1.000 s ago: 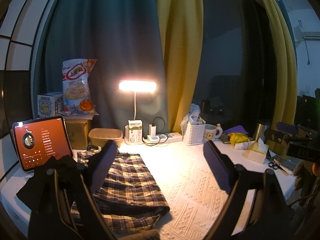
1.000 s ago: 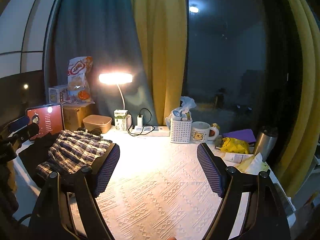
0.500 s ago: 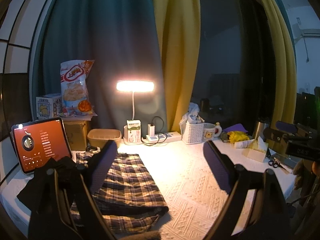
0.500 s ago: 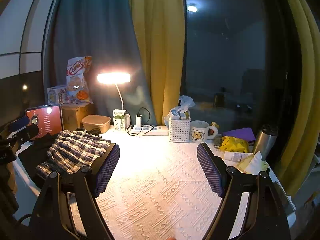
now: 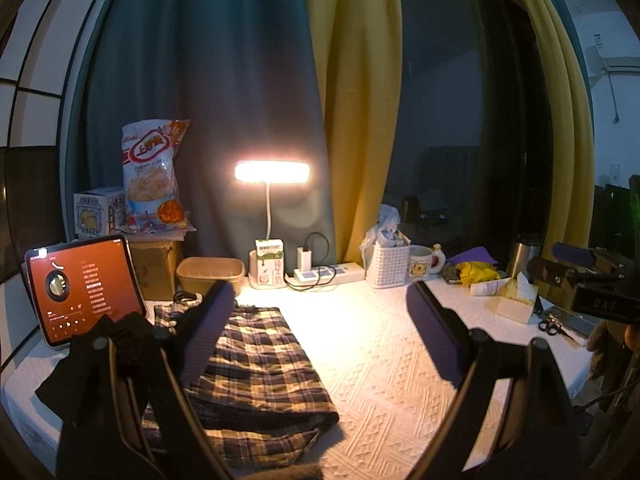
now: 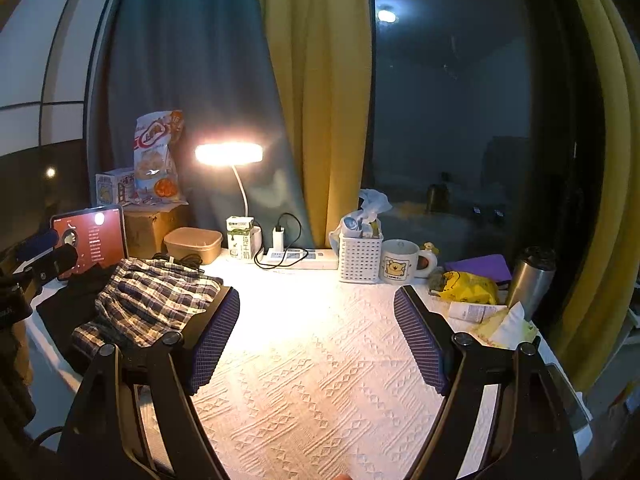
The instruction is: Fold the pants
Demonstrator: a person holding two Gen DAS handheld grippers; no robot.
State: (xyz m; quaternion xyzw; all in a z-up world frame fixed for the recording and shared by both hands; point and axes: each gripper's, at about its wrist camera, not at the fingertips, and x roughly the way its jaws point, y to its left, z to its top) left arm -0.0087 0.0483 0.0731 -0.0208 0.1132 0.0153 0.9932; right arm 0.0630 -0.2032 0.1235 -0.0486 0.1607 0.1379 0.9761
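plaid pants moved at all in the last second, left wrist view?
No. The plaid pants lie folded in the same place, top edge just below the tan container, beside the tablet. Only the camera drifted slightly.

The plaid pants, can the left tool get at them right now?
Probably yes. The left tool is open and empty, with the plaid pants lying flat just beneath its left finger, and nothing lies on top of them.

Dim, lamp point(image 5: 272, 171) glare, fisheye-warped edges

Each tool, left point(image 5: 320, 334) and right point(image 6: 316, 336), has black angular arms, round pivot screws and dark-blue ribbed finger pads point(image 6: 214, 340).
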